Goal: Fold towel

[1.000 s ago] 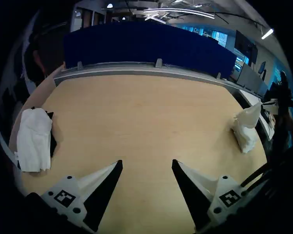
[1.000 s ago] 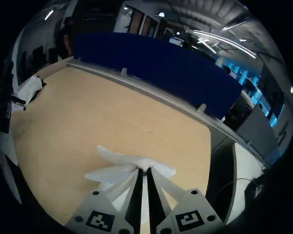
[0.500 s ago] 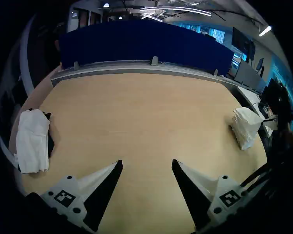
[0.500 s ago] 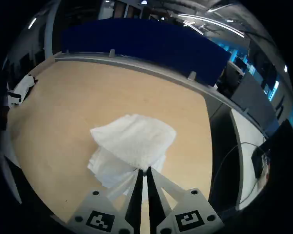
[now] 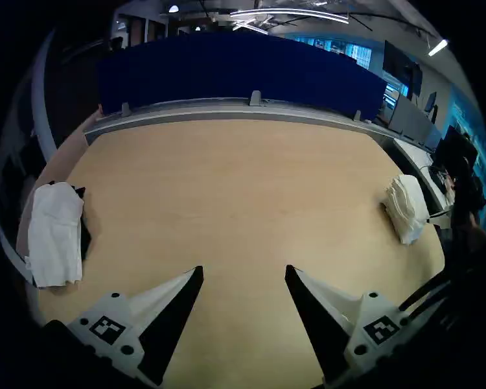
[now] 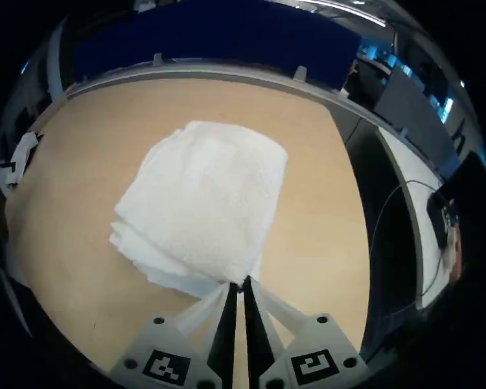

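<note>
**Right gripper** (image 6: 238,288): the fingers are clenched together, grasping the near corner of the towel (image 6: 204,194) at 6 o'clock in the right gripper view. The towel is folded into a thick white stack and lies on the worktop (image 6: 308,214). Its layered edges show toward 8 o'clock.

**Left gripper** (image 5: 243,285): released, with the fingers spread wide above bare wood. In the left gripper view the towel sits at 3 o'clock near the worktop edge, well apart from this gripper.

**Surroundings:**
- A second white cloth (image 5: 54,233) lies at 9 o'clock, partly over a dark object that cannot be identified.
- A blue partition (image 5: 243,71) on a grey rail runs along the far edge at 12 o'clock.
- A grey surface (image 6: 408,168) adjoins the worktop at 3 o'clock in the right gripper view.
</note>
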A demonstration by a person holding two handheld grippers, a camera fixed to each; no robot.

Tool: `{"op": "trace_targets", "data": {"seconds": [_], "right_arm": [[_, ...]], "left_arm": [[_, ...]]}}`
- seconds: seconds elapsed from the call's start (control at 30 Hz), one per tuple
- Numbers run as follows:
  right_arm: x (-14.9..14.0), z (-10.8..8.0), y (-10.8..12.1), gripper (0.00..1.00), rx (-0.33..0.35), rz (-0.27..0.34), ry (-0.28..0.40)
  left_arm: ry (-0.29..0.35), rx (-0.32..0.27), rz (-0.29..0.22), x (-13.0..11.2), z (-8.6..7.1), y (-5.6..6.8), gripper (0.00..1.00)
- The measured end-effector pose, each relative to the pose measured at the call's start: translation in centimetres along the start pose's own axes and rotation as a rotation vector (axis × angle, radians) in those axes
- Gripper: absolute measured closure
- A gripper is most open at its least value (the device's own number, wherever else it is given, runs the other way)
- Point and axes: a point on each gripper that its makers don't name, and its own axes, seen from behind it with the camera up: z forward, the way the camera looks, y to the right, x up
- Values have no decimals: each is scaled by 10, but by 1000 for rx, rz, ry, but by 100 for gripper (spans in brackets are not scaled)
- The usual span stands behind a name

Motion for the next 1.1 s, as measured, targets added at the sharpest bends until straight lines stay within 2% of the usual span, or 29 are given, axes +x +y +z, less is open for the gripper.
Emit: {"op": "trace_targets", "data": {"seconds": [0.27, 0.4, 0.53, 0.67, 0.8, 0.87, 0.97, 1.0, 1.1], "right_arm": [[0, 4, 3, 89, -23, 26, -1], [2, -3, 4, 79, -37, 14, 9], [1, -12, 6, 58, -49, 2, 13], [3, -18, 4, 53, -51, -4, 21], [13, -22, -2, 36, -42, -8, 47], [21, -22, -5, 31, -41, -12, 60], [36, -21, -10, 16, -41, -23, 81], [41, -20, -12, 13, -39, -26, 87], [56, -17, -21, 12, -27, -36, 105]], "left_arm": [[-6, 0, 4, -2, 1, 1, 6], [-5, -1, 0, 0, 1, 1, 6], [-4, -4, -2, 1, 2, 0, 6], [-4, -5, 0, 2, 3, -1, 6], [-5, -7, -1, 2, 4, -1, 7], [-4, -8, -2, 3, 3, -1, 6], [-2, -7, -5, 4, 2, -2, 6], [-2, -7, -6, 4, 2, -2, 6], [0, -3, -10, 3, 1, -5, 6]]}}
